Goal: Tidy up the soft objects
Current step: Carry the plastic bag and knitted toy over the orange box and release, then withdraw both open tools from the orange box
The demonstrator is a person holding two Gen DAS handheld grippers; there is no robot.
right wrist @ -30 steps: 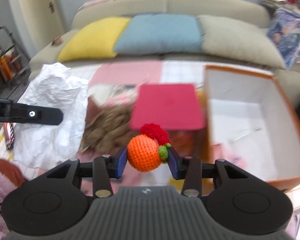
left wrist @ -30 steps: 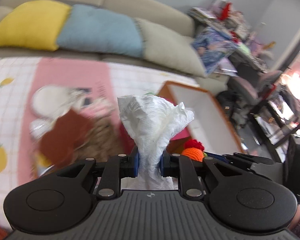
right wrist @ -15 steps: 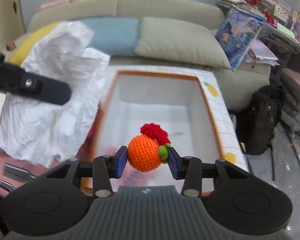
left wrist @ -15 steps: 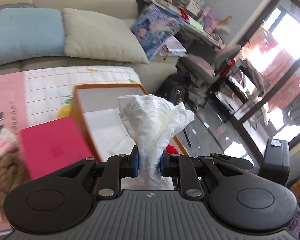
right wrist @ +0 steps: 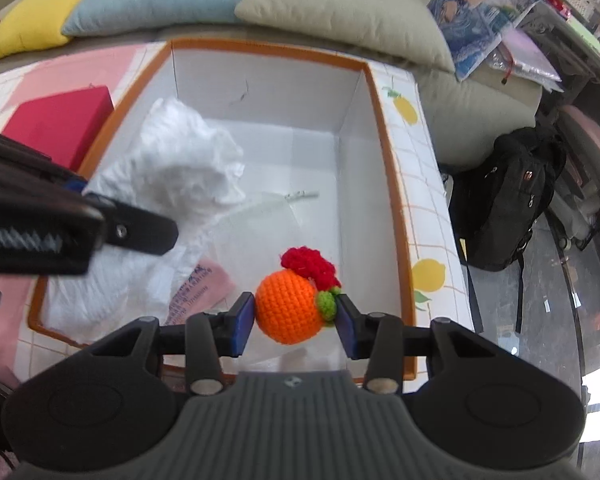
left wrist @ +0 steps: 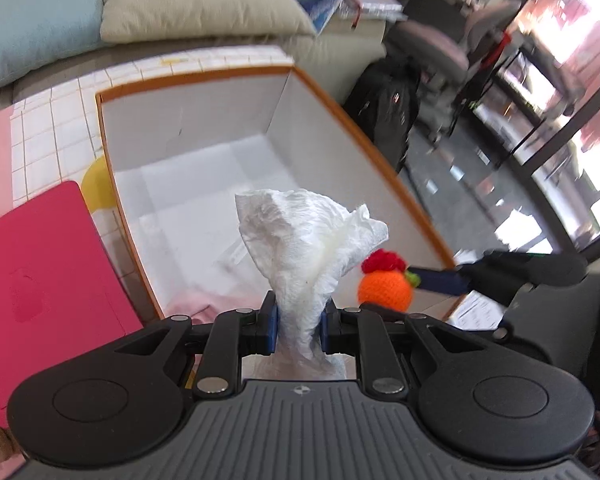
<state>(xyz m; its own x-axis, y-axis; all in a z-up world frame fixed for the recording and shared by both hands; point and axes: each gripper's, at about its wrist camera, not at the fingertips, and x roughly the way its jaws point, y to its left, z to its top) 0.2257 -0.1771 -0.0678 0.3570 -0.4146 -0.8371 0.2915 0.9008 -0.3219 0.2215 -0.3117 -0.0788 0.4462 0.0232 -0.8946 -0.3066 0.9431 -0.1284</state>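
From the left wrist view, the left gripper (left wrist: 298, 330) has its jaws squeezed tight on a crumpled white tissue (left wrist: 306, 246). The tissue sticks up above the open white box (left wrist: 204, 132) with an orange rim. The right gripper (left wrist: 384, 288) comes in from the right side, holding an orange knitted ball (left wrist: 384, 290). A pink book (left wrist: 44, 276) lies just left of the box.

From the right wrist view, the right gripper (right wrist: 294, 318) has its jaws closed on the orange knitted ball (right wrist: 288, 306), which has a red top and a green bit. The ball hangs over the box (right wrist: 388, 168). The tissue (right wrist: 172, 184) and the left gripper (right wrist: 140, 232) are over the box's left side. A pink packet (right wrist: 202, 288) lies inside the box. Cushions (right wrist: 340, 4) sit behind it.
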